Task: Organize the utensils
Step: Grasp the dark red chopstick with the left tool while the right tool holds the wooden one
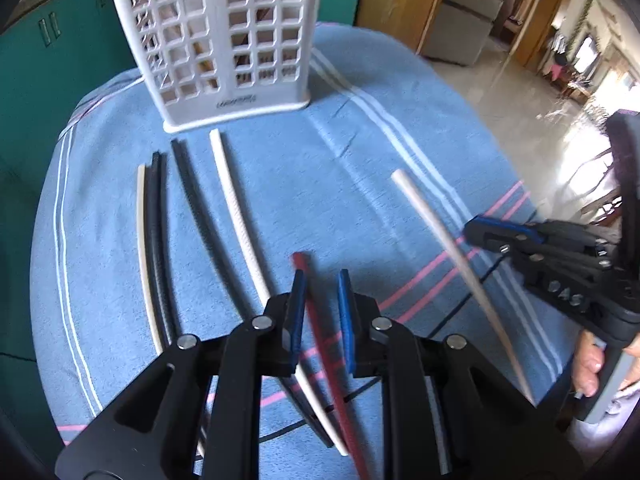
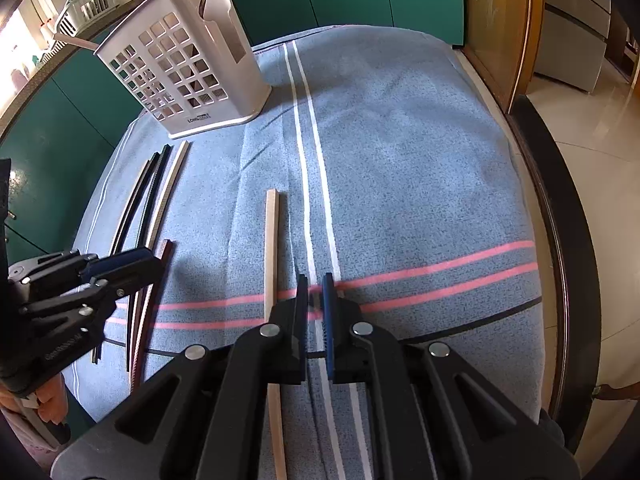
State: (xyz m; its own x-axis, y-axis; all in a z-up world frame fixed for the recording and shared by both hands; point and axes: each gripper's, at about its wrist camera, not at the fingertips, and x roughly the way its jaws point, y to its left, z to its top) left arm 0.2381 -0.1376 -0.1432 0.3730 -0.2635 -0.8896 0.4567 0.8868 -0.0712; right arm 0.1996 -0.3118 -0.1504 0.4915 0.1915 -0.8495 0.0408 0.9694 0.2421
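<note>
Blue towel, chopsticks before holder

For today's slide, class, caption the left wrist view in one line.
Left gripper straddles a red chopstick on the blue towel, white utensil basket beyond.

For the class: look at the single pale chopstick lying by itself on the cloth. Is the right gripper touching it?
Apart. In the right wrist view the right gripper has its jaws nearly shut on nothing, and the pale chopstick lies just left of them with blue cloth between.
</note>
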